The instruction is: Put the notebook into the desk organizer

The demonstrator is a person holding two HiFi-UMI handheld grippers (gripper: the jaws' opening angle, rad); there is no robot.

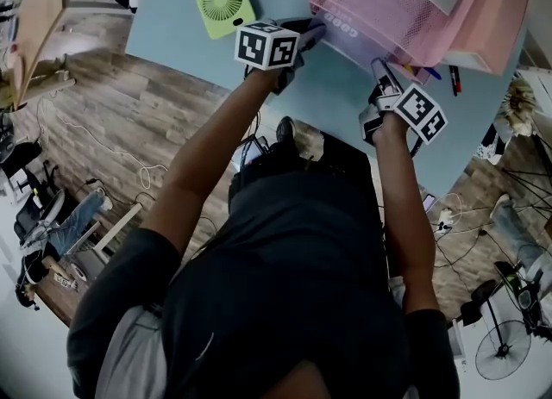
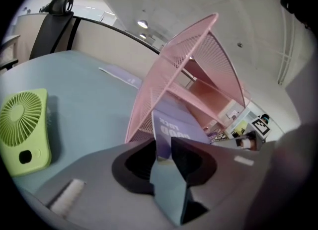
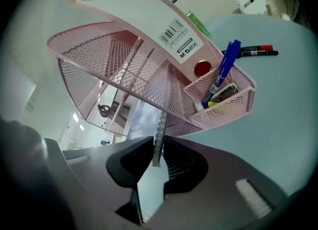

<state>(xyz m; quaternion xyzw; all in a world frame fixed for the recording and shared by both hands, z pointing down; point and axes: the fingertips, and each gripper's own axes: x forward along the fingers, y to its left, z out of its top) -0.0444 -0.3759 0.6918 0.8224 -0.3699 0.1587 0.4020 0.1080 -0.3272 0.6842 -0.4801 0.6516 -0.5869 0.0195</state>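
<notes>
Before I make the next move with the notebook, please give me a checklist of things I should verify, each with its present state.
1. Grip of the right tool: its jaws are shut on the spiral edge of the lavender spiral-bound notebook. Ok.
2. Grip of the left tool: the notebook's corner sits between its jaws, but whether the pads press on it: cannot tell.
3. Entry: the notebook's far end lies inside the pink wire-mesh desk organizer, under its mesh. Ok.
4. Fully stored: the near edge sticks out at both tools. Not ok.
5. Surroundings: the square green desk fan stands apart from the organizer. Ok.
</notes>
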